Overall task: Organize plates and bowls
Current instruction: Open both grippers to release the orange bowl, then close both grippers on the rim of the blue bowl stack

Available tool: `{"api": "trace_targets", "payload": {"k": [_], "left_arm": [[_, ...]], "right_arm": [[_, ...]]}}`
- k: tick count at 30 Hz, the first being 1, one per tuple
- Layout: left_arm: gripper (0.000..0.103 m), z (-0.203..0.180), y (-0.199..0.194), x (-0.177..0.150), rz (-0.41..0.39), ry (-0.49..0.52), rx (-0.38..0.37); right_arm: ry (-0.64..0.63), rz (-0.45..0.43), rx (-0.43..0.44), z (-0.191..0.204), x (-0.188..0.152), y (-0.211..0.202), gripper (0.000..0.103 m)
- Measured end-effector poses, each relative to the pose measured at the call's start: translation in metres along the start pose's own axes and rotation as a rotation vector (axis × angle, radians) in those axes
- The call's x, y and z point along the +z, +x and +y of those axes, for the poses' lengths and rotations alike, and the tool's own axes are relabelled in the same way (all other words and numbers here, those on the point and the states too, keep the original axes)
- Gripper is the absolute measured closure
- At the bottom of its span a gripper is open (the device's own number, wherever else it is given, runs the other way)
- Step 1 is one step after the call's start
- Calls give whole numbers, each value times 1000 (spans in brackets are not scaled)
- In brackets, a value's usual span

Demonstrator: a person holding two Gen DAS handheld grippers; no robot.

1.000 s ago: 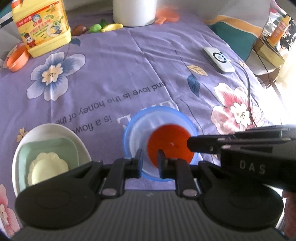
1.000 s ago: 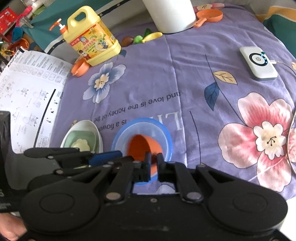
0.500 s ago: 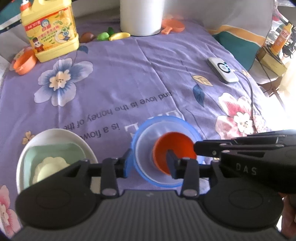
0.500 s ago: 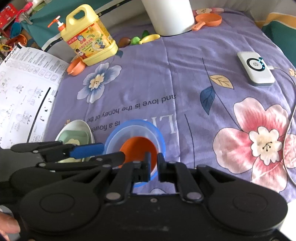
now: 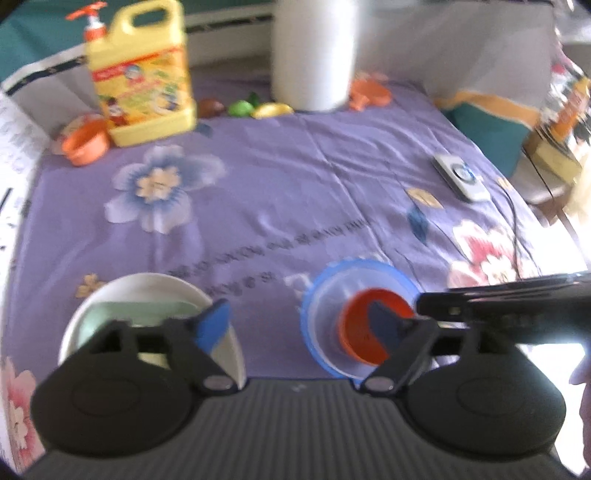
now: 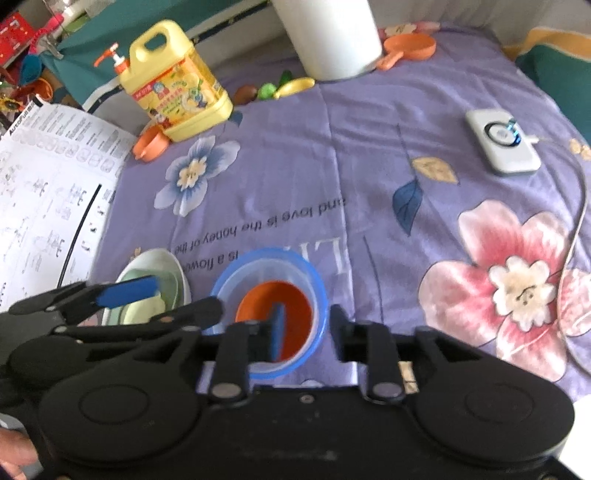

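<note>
A clear bowl with a blue rim sits on the purple cloth with an orange bowl nested inside it. My right gripper straddles the near right wall; its jaws are opening and its pads no longer press on it. My left gripper hangs above with its jaws opening wide. One of its fingers is over the orange bowl, the other over a white bowl to the left. That white bowl holds a pale green square dish. Nothing is gripped.
At the back stand a yellow detergent jug, a white paper roll, an orange toy pan and small toy fruits. A white power bank with its cable lies right. A printed sheet lies left.
Both grippers were shut on the blue bowl's near rim and have let go. The left one opened wide and drew back and up; the right one opened partway.
</note>
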State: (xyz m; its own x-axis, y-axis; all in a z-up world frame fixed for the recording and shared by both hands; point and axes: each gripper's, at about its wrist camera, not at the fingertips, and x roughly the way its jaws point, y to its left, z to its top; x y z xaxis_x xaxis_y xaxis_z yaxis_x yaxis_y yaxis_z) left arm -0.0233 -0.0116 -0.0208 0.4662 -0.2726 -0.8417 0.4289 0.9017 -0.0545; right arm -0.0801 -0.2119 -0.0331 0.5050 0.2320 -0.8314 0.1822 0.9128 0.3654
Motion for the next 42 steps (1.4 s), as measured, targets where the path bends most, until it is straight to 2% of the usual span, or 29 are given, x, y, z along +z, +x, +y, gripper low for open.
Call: {"api": "trace_targets", "payload": {"k": [1,2,3,4,5,11,16,20,33,38,42], "left_arm": [[0,6,-4,0,-20,-22,14],[0,12,-8,-1,-39,-46,10],[0,19,-11,-1,-45,-69,-8],[0,24,-13,-1,-44,-86,-17],[0,27,-15,-2,-42,-96,-17],[0,30,-18,-15,-42,-76,-2],[0,20,-23,-26,-79,-7,21],[0,12,-22,-31,-97,19,23],[0,6,-7,-34,-78,22,-18],[9,3,0,-32,-64,22,-52],[22,-1,7,-31,-54,35,-79]], "right_arm": [[7,-6,-5,-1,1,-3,45],[17,-11,-15,-3,2,-5,35],[31,-21,-28,-5,3,-7,17],[40,-36,-36,-7,4,-10,4],[46,-50,-34,-9,3,-12,0],[-3,-79,-84,-4,-4,-19,0],[-66,-90,-131,4,-14,-21,0],[-49,-87,-131,0,-18,-20,0],[-16,-86,-119,-6,-21,-13,0],[9,-79,-111,-9,-20,-8,0],[19,-77,-94,-12,-18,-5,12]]}}
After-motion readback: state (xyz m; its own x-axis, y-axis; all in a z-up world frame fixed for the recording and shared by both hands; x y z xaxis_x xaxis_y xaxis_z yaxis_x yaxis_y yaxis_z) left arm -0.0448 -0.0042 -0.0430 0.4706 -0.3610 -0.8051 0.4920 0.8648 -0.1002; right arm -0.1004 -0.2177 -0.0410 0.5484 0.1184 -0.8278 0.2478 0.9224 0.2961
